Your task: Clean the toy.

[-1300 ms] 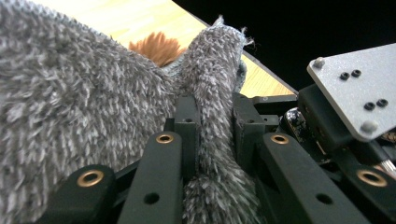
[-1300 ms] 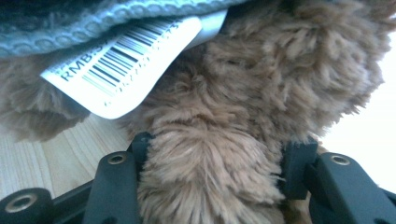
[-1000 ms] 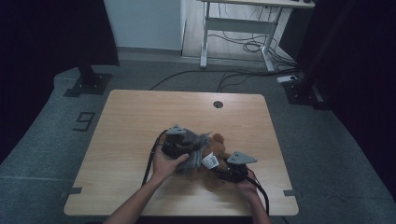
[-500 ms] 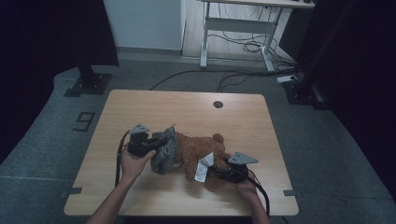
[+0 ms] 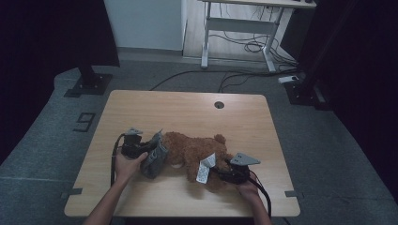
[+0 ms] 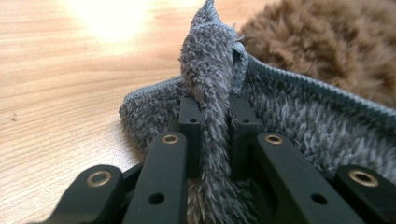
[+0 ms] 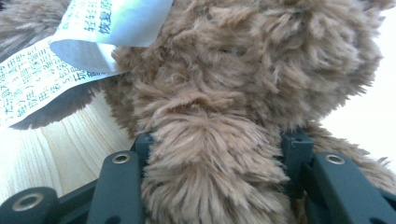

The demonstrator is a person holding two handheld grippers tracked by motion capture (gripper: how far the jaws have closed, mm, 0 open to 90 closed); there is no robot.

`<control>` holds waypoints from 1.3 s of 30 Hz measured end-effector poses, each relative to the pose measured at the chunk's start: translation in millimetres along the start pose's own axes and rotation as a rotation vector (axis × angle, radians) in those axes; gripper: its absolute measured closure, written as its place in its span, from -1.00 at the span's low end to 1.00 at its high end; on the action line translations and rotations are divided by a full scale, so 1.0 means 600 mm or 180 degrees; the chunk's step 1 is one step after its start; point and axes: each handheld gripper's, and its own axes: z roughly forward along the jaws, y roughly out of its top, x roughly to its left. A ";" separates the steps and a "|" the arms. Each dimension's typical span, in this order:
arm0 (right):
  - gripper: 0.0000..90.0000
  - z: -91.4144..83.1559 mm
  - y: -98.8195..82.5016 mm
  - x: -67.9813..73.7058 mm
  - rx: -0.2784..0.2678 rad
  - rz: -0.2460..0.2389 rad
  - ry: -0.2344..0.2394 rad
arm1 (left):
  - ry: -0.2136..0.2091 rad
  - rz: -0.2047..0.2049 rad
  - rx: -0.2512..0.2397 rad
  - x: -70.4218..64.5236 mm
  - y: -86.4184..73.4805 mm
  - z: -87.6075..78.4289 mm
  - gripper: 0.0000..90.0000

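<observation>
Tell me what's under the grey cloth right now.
The grey cloth drapes over one end of the brown teddy bear, pinched by the left gripper. That end of the bear is covered; elsewhere the wooden table lies beneath.

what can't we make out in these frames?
- Bear face: high view, too small and turned away.
- Tag text: right gripper view, cut by the edge, folded.
- Cloth full shape: left gripper view, cut by the edge; high view, bunched against the bear.
- Right gripper pads: buried in fur.
</observation>
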 end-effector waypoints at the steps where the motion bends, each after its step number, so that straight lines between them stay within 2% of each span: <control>1: 0.07 0.000 0.000 0.000 0.0003 -0.0002 0.0005 | -0.0034 0.0015 -0.0047 -0.005 0.005 -0.008 0.76; 3: 0.07 0.000 0.000 -0.003 0.0005 0.0016 0.0025 | -0.0099 0.0093 -0.0153 -0.022 0.021 -0.027 0.76; 6: 0.07 0.000 0.001 -0.003 0.0009 0.0014 0.0025 | -0.0248 0.0275 -0.0279 -0.064 0.053 -0.047 0.76; 8: 0.07 -0.001 0.001 -0.002 0.0014 0.0004 0.0014 | -0.0361 0.0375 -0.0301 -0.093 0.073 -0.049 0.76; 12: 0.07 -0.001 0.002 0.001 0.0027 0.0003 -0.0005 | -0.0484 0.0600 -0.0289 -0.148 0.107 -0.040 0.75; 17: 0.07 -0.002 0.002 0.001 0.0032 0.0006 0.0002 | -0.0707 0.0757 -0.0225 -0.219 0.138 -0.007 0.75; 20: 0.07 -0.002 0.002 0.003 0.0034 -0.0022 -0.0018 | -0.0879 0.0815 -0.0199 -0.266 0.141 0.023 0.75; 22: 0.07 -0.002 0.002 0.004 0.0032 -0.0026 -0.0025 | -0.0904 0.0880 -0.0120 -0.291 0.139 0.048 0.74; 25: 0.07 -0.001 0.002 0.003 0.0027 -0.0020 -0.0022 | -0.0908 0.0910 0.0031 -0.314 0.131 0.089 0.74; 27: 0.07 -0.002 0.001 0.004 0.0030 -0.0026 -0.0025 | -0.0824 0.0959 0.0131 -0.321 0.125 0.111 0.73; 29: 0.07 -0.002 0.001 0.005 0.0035 -0.0027 -0.0033 | -0.0605 0.1065 0.0205 -0.319 0.114 0.131 0.74; 30: 0.07 -0.001 0.001 0.005 0.0042 -0.0041 -0.0037 | -0.0661 0.0972 0.0188 -0.308 0.110 0.137 0.74; 31: 0.07 0.000 0.000 0.005 0.0058 -0.0055 -0.0040 | -0.0734 0.0857 0.0178 -0.298 0.108 0.136 0.74; 32: 0.08 0.000 -0.001 0.006 0.0046 -0.0043 -0.0043 | -0.0744 0.0821 0.0176 -0.290 0.109 0.133 0.74; 36: 0.08 0.000 -0.002 0.006 0.0030 -0.0034 -0.0036 | -0.0534 0.0807 0.0157 -0.263 0.112 0.115 0.74; 39: 0.08 0.000 -0.002 0.006 0.0030 -0.0041 -0.0035 | -0.0420 0.0736 0.0158 -0.227 0.109 0.099 0.74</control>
